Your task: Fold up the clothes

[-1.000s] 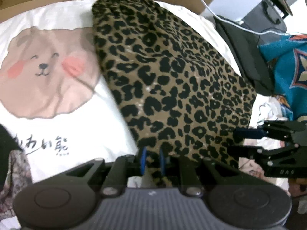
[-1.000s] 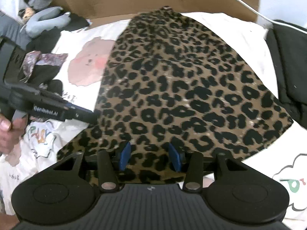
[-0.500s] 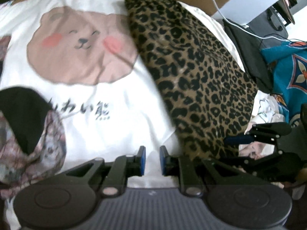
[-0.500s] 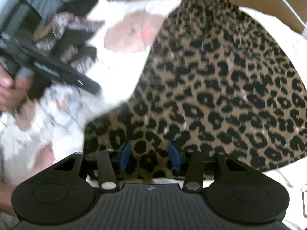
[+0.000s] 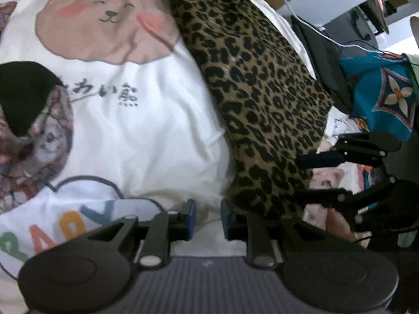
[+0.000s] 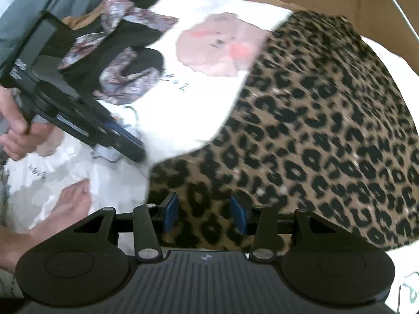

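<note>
Both tongs stand with their blue pads apart. Left tongs (image 5: pixel 205 218) hold nothing: their narrow gap frames bare white cloth, and the leopard-print garment (image 5: pixel 259 99) lies just beside the right-hand pad, running away up and to the right. Right tongs (image 6: pixel 205 214) are set wider, with the near hem of the leopard-print garment (image 6: pixel 327 141) lying between the pads; whether the pads touch the cloth I cannot tell. In the left wrist view the right tongs (image 5: pixel 314 178) show at the garment's far edge. The garment is tan with black spots, spread fairly flat, narrow at the far end and broad near the tongs. It rests on a white bear-print sheet (image 5: pixel 146 120) (image 6: pixel 209 83). A hand (image 6: pixel 18 136) grips the left tongs' handle.
</note>
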Demonstrator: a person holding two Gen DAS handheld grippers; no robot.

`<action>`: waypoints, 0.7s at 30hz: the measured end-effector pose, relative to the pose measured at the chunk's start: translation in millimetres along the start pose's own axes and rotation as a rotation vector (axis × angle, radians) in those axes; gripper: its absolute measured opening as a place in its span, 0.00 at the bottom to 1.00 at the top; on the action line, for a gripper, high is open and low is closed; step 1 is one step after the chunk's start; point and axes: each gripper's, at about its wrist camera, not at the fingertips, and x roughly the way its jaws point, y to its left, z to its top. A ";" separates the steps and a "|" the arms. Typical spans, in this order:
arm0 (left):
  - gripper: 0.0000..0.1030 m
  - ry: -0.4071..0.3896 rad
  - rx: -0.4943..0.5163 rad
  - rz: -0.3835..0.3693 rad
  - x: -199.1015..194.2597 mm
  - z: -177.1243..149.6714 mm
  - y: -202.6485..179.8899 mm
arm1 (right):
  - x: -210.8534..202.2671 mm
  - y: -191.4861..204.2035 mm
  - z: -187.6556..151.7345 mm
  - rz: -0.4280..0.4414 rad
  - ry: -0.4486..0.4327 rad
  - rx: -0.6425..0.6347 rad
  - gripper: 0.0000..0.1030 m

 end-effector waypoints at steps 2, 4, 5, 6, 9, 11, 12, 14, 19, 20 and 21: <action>0.21 0.011 0.016 -0.015 5.2 -2.7 -5.4 | 2.9 8.3 2.5 0.015 0.006 -0.022 0.49; 0.21 0.020 0.025 -0.025 11.3 -4.3 -12.3 | 7.7 15.6 2.0 0.020 0.020 -0.048 0.49; 0.21 0.021 0.035 -0.025 13.4 -5.1 -15.4 | 9.4 17.6 1.4 0.025 0.026 -0.055 0.49; 0.21 0.022 0.044 -0.024 15.5 -5.9 -18.5 | 10.8 19.1 0.7 0.029 0.032 -0.060 0.49; 0.21 0.020 0.041 -0.020 20.4 -5.7 -21.4 | 11.6 19.6 -1.0 0.038 0.034 -0.060 0.49; 0.21 0.006 0.033 -0.024 20.0 -4.8 -21.0 | 11.6 17.4 -2.6 0.036 0.033 -0.054 0.49; 0.21 -0.003 0.029 -0.026 19.1 -4.2 -20.7 | 11.4 15.1 -3.8 0.032 0.033 -0.046 0.49; 0.21 -0.027 0.021 -0.032 16.1 -3.1 -20.3 | 11.0 10.4 -6.2 0.024 0.033 -0.030 0.49; 0.21 -0.054 0.031 -0.048 14.6 -0.6 -23.8 | 9.7 -1.1 -12.7 0.010 0.032 0.009 0.49; 0.21 -0.048 0.033 -0.042 16.7 -1.0 -23.9 | 9.3 -3.2 -13.9 0.008 0.030 0.017 0.49; 0.21 -0.043 0.036 -0.037 18.9 -1.4 -23.9 | 8.8 -6.9 -14.8 0.001 0.029 0.026 0.49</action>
